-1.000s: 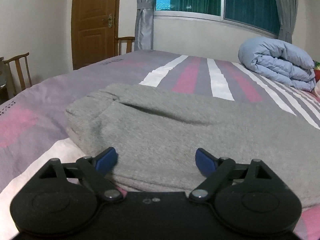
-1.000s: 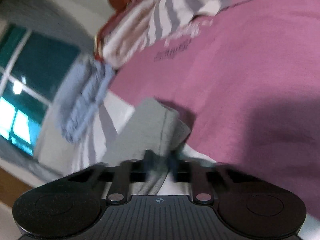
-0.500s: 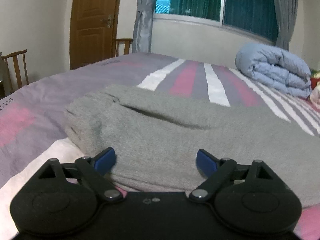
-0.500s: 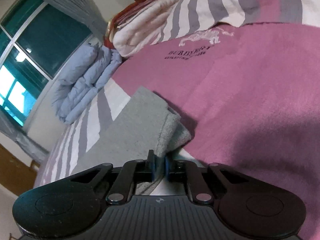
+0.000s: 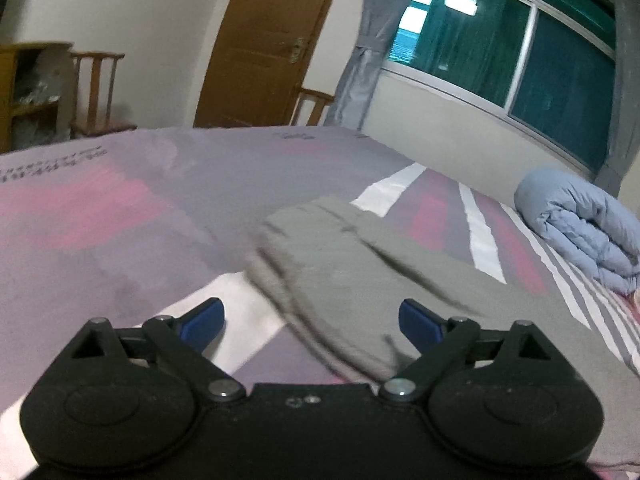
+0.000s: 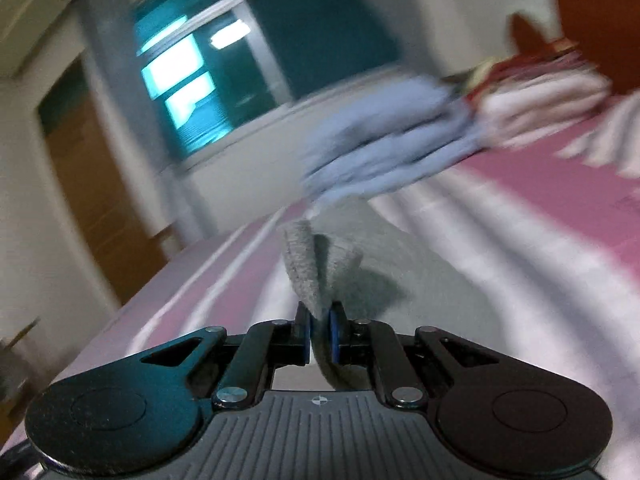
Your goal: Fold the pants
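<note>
Grey pants (image 5: 344, 264) lie folded lengthwise on the striped bed (image 5: 120, 208), their near end under the left wrist view's middle. My left gripper (image 5: 312, 320) hovers just above that end; its jaws are opening and stand wide, one blue pad over the sheet, the other over the cloth, neither pressing. In the blurred right wrist view my right gripper (image 6: 319, 330) is shut on a doubled end of the grey pants (image 6: 308, 264), lifted off the bed, with the cloth standing up between the blue pads and trailing away behind.
A rolled light-blue duvet (image 5: 580, 224) lies at the bed's far right, also blurred as the duvet (image 6: 384, 148) beside folded white and red bedding (image 6: 540, 96). Wooden chairs (image 5: 100, 92), a brown door (image 5: 260, 40) and a curtained window (image 5: 500, 48) stand beyond the bed.
My left gripper has shifted left and rolled, and its jaws widened. My right gripper has swung up and rolled upright, carrying the pants' end off the bed.
</note>
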`<act>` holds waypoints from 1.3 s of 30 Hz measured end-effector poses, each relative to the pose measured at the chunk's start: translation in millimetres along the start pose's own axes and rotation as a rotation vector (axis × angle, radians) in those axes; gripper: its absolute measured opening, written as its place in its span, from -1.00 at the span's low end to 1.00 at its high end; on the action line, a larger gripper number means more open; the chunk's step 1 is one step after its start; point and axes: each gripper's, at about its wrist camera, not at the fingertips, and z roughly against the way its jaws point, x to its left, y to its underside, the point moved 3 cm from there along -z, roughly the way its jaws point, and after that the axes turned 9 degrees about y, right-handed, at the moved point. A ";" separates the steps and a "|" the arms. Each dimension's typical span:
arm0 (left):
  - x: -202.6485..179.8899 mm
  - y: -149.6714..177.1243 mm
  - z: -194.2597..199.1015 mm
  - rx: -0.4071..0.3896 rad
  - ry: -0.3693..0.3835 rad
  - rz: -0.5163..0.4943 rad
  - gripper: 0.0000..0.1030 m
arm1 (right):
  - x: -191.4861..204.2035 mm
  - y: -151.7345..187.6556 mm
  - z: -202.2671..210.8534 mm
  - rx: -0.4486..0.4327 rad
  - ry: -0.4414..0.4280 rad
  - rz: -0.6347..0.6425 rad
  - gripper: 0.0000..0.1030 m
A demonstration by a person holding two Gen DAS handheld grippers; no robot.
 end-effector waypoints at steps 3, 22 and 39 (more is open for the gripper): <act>14.8 -1.7 4.0 0.008 -0.012 0.011 0.70 | 56.9 63.7 -31.6 0.162 -0.123 0.116 -0.82; 22.1 0.4 3.7 0.041 0.023 0.012 0.71 | 120.9 109.1 -32.9 0.155 -0.192 0.267 -0.08; 21.9 2.1 2.6 0.050 0.029 0.009 0.72 | 130.6 111.2 -49.5 0.268 -0.251 0.259 -0.73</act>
